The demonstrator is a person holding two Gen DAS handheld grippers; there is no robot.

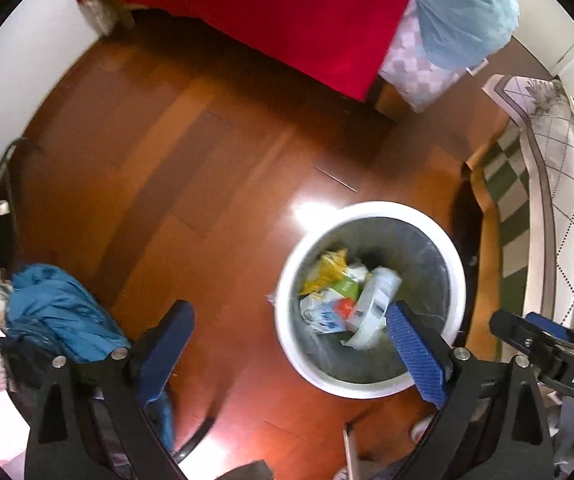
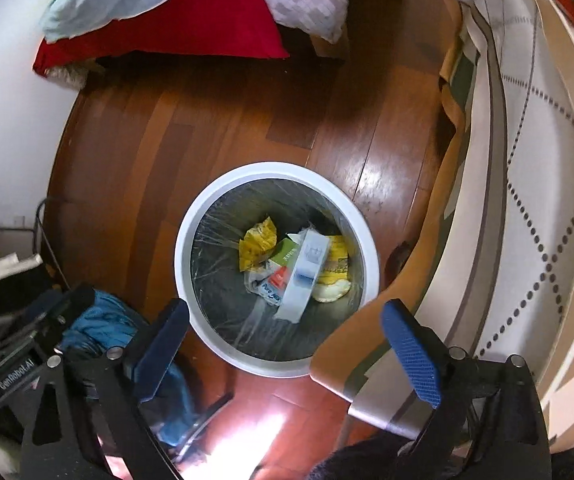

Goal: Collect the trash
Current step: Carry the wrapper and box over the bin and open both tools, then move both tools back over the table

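Trash (image 1: 347,300) is seen already dropped inside the white bin (image 1: 367,210) on the wooden floor (image 1: 207,160), viewed from the left gripper (image 1: 287,352), whose fingers are spread apart and empty beside the bin's rim. From the right gripper (image 2: 285,344), fingers likewise parted and empty, cartons and wrappers (image 2: 299,268) are framed directly below, apparently for release.
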